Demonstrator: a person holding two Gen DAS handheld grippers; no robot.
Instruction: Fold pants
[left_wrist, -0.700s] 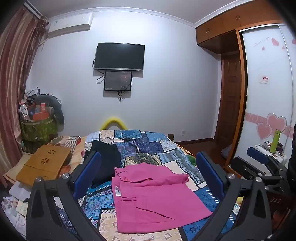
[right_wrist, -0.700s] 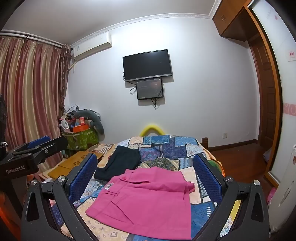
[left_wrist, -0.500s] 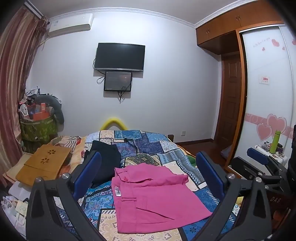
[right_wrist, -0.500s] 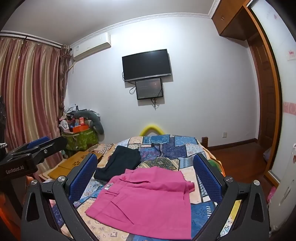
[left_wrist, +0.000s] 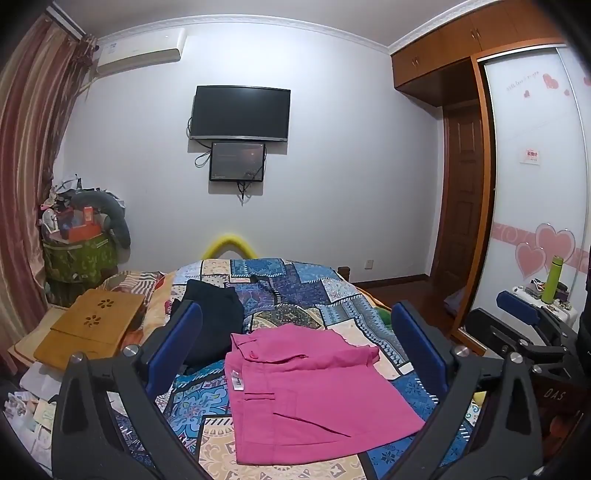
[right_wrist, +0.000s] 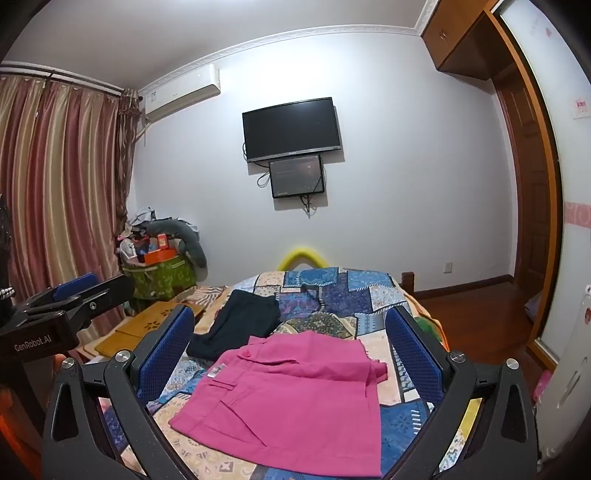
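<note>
Pink pants (left_wrist: 310, 391) lie folded into a compact rectangle on the patchwork bedspread (left_wrist: 295, 288), waistband and white label to the left. They also show in the right wrist view (right_wrist: 291, 395). My left gripper (left_wrist: 295, 332) is open and empty, held above the near edge of the pants. My right gripper (right_wrist: 291, 332) is open and empty too, raised above the pants. The right gripper's body appears at the right of the left wrist view (left_wrist: 517, 325); the left gripper's body appears at the left of the right wrist view (right_wrist: 66, 306).
A folded dark garment (left_wrist: 214, 325) lies on the bed behind the pink pants. A wooden lap tray (left_wrist: 92, 325) sits left of the bed. A green bag of clutter (left_wrist: 77, 254) stands by the curtain. A wardrobe and a nightstand with a green bottle (left_wrist: 552, 277) are on the right.
</note>
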